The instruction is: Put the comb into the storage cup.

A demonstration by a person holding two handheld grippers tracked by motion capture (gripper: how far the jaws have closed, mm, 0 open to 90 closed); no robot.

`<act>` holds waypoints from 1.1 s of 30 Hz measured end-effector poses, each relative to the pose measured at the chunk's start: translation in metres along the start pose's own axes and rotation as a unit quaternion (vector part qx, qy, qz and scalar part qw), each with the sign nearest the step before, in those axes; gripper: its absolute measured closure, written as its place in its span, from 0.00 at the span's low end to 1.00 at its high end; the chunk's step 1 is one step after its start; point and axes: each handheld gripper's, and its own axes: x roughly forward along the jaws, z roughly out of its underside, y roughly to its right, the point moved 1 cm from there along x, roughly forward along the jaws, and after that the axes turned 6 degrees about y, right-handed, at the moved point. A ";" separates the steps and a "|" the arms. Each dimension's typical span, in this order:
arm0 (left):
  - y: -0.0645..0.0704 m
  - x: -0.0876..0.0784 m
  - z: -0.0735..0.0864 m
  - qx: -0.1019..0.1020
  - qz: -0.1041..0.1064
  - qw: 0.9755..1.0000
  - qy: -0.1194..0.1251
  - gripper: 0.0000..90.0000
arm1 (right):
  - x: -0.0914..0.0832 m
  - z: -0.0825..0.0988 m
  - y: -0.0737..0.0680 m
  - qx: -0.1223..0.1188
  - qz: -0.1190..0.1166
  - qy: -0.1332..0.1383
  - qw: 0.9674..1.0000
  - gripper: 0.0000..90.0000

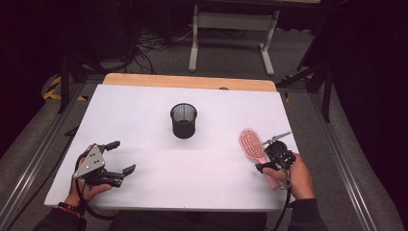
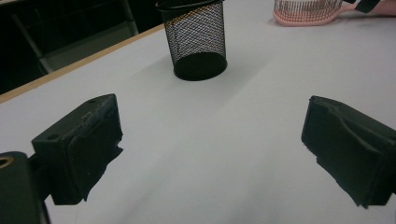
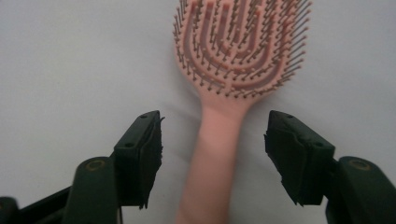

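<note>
Pink hairbrush [image 3: 236, 56]: light, stiff plastic with a slick handle, so clamp mid-handle at 6 o'clock of the bristle head; right gripper [image 3: 212, 149] straddles it with jaws not yet touching, left gripper [image 2: 210, 154] wide open and empty.

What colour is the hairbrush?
Pink. The hairbrush shows best in the right gripper view, bristles up.

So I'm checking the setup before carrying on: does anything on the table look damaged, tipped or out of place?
Nothing stands out. The black mesh cup stands upright near the table's middle, and the pink hairbrush lies flat, bristles up, handle between the right tool's jaws without contact. The only blemish is ragged padding on the left tool's pads.
</note>
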 end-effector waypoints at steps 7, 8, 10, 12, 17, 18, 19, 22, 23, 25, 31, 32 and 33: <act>0.000 0.001 0.000 -0.001 -0.001 1.000 -0.002 0.07 | 0.014 -0.002 0.002 -0.005 0.005 -0.020 1.000 0.52; 0.000 0.000 0.001 -0.001 0.000 1.000 -0.002 0.07 | 0.014 -0.002 0.003 0.002 0.006 -0.013 1.000 0.54; 0.000 0.001 0.001 -0.002 0.000 1.000 -0.003 0.07 | 0.015 -0.003 0.006 0.008 0.007 -0.010 1.000 0.56; 0.000 0.002 0.002 -0.003 0.004 1.000 -0.007 0.07 | 0.016 -0.004 0.008 0.009 0.003 -0.007 1.000 0.57; 0.001 0.004 0.002 -0.002 0.006 1.000 -0.011 0.07 | 0.016 -0.003 0.011 0.015 -0.001 0.007 1.000 0.72; 0.001 0.004 0.002 -0.002 0.006 1.000 -0.011 0.07 | 0.016 -0.003 0.011 0.015 -0.001 0.007 1.000 0.72; 0.001 0.004 0.002 -0.002 0.006 1.000 -0.010 0.07 | 0.016 -0.002 0.012 0.017 0.000 0.013 1.000 0.76; 0.000 0.003 0.002 -0.002 0.006 1.000 -0.010 0.08 | 0.016 -0.001 0.013 0.015 -0.002 0.019 1.000 0.77; 0.000 0.003 0.002 -0.002 0.006 1.000 -0.011 0.08 | 0.016 0.000 0.013 0.014 -0.003 0.021 1.000 0.77; 0.000 0.003 0.002 -0.001 0.005 1.000 -0.010 0.08 | 0.015 0.001 0.013 0.009 -0.004 0.026 1.000 0.77; 0.000 0.002 0.001 -0.002 0.002 1.000 -0.001 0.07 | 0.014 0.006 0.015 0.005 -0.012 0.055 0.998 0.77; -0.001 0.001 0.001 -0.002 0.001 1.000 0.000 0.07 | 0.012 0.007 0.015 0.008 -0.011 0.062 0.998 0.77; -0.001 0.001 0.001 -0.002 0.000 1.000 -0.001 0.08 | 0.010 0.008 0.016 0.010 -0.009 0.072 0.997 0.78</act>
